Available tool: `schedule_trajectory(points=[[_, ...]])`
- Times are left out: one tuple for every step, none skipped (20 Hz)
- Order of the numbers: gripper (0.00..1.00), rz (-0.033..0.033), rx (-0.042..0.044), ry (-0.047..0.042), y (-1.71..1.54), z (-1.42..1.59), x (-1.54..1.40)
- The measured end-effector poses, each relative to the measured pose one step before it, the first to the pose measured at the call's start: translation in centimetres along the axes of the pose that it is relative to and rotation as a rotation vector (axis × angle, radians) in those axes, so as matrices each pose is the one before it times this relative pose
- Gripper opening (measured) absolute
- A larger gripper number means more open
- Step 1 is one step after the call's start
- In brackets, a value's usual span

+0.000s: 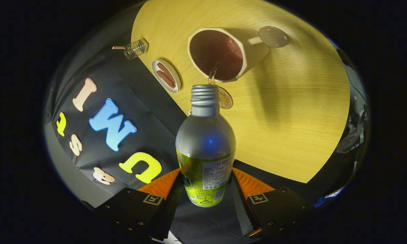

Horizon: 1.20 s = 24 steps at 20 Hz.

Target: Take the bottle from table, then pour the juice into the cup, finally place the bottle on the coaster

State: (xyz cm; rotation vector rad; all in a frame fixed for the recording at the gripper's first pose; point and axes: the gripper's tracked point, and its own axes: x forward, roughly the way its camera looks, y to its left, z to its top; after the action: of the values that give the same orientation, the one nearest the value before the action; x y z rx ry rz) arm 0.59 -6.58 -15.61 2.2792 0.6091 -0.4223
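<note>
My gripper (206, 184) is shut on a silver bottle (205, 145) with a green label, both fingers pressing its lower body. The bottle is tipped with its open threaded neck (205, 94) toward a white cup (223, 54) on the wooden table (291, 112). A thin stream of liquid (212, 75) runs from the mouth into the cup, which holds dark juice. A round grey coaster (273, 36) lies beyond the cup, next to its handle.
A small plate with brown snacks (166, 76) sits beside the cup near the table's edge. A little wire basket (135, 49) stands farther along that edge. A round gold disc (225, 98) lies just behind the bottle's neck.
</note>
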Motion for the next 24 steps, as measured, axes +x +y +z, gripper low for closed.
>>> schedule_trajectory(points=[[0.77,-0.00605,-0.00135,0.00023,-0.093,0.057,-0.021],[0.76,-0.00417,-0.00177,0.00086,-0.089,0.060,-0.006],[0.76,0.00009,-0.00200,-0.00323,-0.012,0.037,-0.082],[0.76,-0.00122,-0.00185,-0.00077,-0.076,0.086,-0.047],[0.77,-0.00023,-0.00432,0.00012,-0.030,0.099,-0.035],[0.77,-0.00365,-0.00567,-0.00277,-0.227,0.129,-0.005],[0.76,-0.00378,-0.00493,-0.00748,-0.145,0.313,-0.144],[0.76,-0.00561,-0.00737,-0.01261,-0.268,0.396,-0.058],[0.76,-0.00703,-0.01301,-0.01738,-0.202,0.368,0.030],[0.76,-0.00614,-0.01826,-0.01597,-0.264,0.359,0.159],[0.76,-0.00410,-0.02150,-0.01418,-0.253,0.257,0.258],[0.76,-0.00039,-0.02482,-0.01346,-0.298,0.155,0.148],[0.76,-0.00231,-0.02917,-0.01775,-0.245,0.143,0.184],[0.76,-0.00489,-0.03798,-0.01711,-0.348,0.134,0.254],[0.76,-0.01053,-0.04250,-0.01670,-0.412,-0.016,0.262],[0.77,-0.01493,-0.04845,-0.01404,-0.545,-0.061,0.270],[0.77,-0.01471,-0.05775,-0.01971,-0.540,0.005,0.239],[0.77,-0.01311,-0.06428,-0.02137,-0.535,0.066,0.196],[0.76,-0.00869,-0.06395,-0.01995,-0.383,0.125,0.187],[0.76,-0.00535,-0.05364,-0.01898,-0.504,0.069,0.177],[0.77,0.00038,-0.04606,-0.01768,-0.308,0.159,0.093],[0.77,0.00150,-0.04392,-0.01998,-0.338,0.243,0.192],[0.77,0.00011,-0.05291,-0.02047,-0.510,-0.016,-0.083],[0.77,-0.00920,-0.05961,-0.02151,-0.498,-0.091,0.106]])
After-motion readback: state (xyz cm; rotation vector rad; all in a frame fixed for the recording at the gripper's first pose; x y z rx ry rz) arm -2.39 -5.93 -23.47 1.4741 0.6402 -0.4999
